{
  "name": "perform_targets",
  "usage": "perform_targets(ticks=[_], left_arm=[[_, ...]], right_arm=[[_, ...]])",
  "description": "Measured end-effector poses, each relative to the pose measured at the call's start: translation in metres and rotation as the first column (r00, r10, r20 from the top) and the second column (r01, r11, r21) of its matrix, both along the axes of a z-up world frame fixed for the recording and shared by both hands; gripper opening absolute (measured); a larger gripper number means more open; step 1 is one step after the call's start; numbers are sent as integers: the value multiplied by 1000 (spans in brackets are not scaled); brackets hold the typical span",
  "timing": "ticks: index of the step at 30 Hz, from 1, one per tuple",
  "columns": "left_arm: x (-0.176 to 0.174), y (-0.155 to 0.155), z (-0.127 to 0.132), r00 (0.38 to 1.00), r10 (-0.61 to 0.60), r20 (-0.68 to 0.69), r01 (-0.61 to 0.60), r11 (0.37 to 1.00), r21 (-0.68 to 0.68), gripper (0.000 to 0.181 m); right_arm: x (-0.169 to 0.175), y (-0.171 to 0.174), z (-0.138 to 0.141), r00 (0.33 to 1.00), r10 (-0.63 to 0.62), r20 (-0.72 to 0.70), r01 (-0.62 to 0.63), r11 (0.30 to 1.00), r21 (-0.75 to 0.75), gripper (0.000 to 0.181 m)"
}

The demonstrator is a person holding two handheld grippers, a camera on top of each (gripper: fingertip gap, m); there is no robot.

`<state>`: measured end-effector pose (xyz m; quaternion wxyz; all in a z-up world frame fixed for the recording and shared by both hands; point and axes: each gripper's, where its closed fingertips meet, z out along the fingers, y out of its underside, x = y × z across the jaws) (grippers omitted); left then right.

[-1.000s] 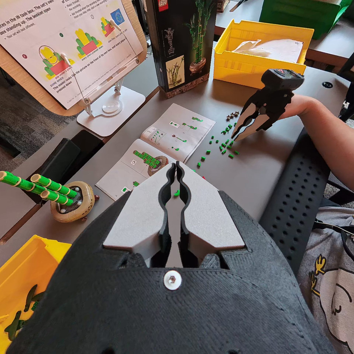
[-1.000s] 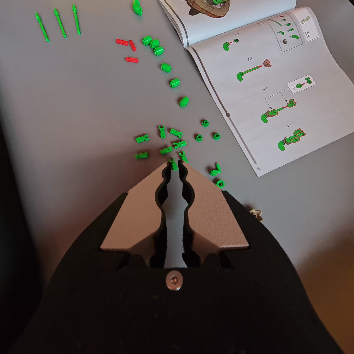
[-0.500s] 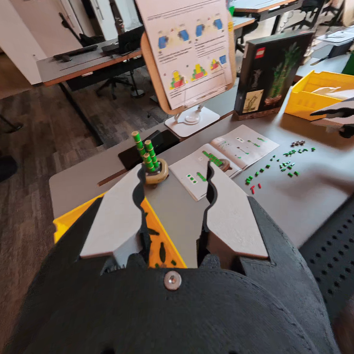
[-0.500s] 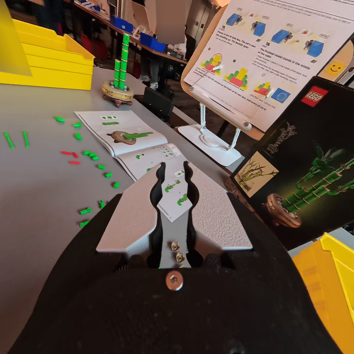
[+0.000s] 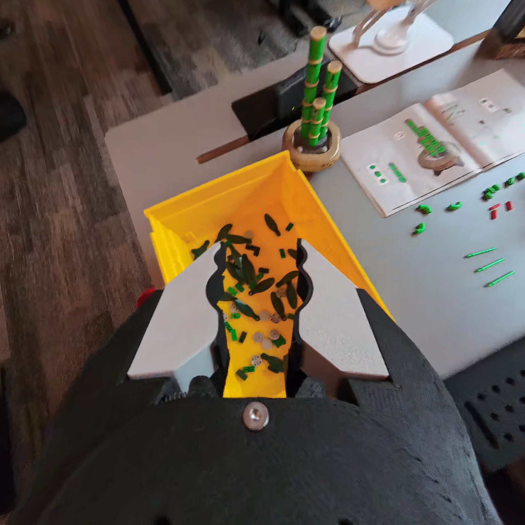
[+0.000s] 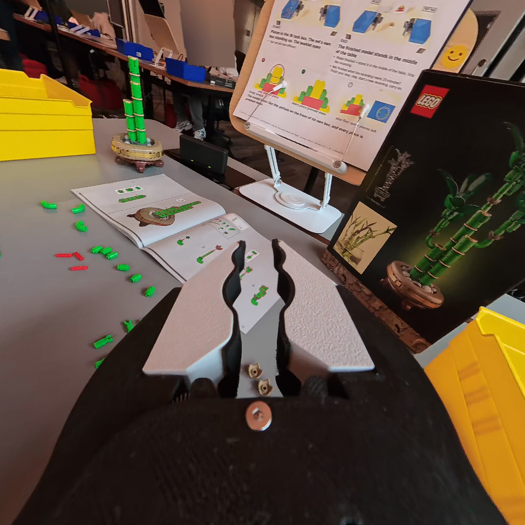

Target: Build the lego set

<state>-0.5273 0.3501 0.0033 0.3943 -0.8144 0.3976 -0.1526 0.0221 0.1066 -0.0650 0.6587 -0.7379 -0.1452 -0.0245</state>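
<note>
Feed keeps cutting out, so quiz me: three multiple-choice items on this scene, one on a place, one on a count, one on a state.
1. The left tongs hover over:
A. the booklet
B. the yellow bin
C. the set's box

2. Green stalks standing in the bamboo model:
A. one
B. three
C. five

3. The right tongs are:
A. open and empty
B. shut on a red pin
C. shut on a stalk

Answers:
1 B, dark green leaves in the yellow bin show between the fingers.
2 B, three rise from the tan pot.
3 A, the booklet shows through the gap.

Left hand-held gripper (image 5: 260, 245) spread wide, right hand-held gripper (image 6: 258, 245) parted, empty
</note>
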Motion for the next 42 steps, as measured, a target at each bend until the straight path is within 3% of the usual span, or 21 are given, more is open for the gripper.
perform_targets(ticks=[4, 7, 10, 16, 24, 28, 37, 42], left_arm=[[-8, 27, -26, 994, 11, -113, -18, 998, -55, 32], [-3, 37, -58, 985, 9, -172, -39, 983, -178, 21], [2, 43, -97, 968, 0, -250, -85, 941, -329, 23], [1, 68, -147, 931, 42, -363, -200, 890, -409, 21], [-3, 85, -172, 939, 86, -333, -247, 843, -477, 17], [6, 85, -177, 956, 70, -285, -215, 828, -518, 17], [4, 75, -198, 926, 0, -377, -224, 804, -551, 18], [3, 79, -202, 923, -5, -384, -223, 808, -545, 5]], right_arm=[[7, 1, 0, 999, -38, 10, 38, 999, 2, 18], [10, 0, -2, 998, -59, 21, 59, 998, 2, 18], [12, 0, -5, 998, -64, 28, 64, 998, -11, 18], [8, 4, -18, 997, -45, 66, 49, 997, -66, 19], [3, 8, -28, 996, -23, 90, 33, 993, -111, 18], [2, 8, -30, 995, -21, 96, 32, 992, -119, 19], [2, 9, -35, 994, -16, 107, 31, 989, -142, 19], [2, 9, -36, 994, -15, 105, 31, 988, -152, 19]])
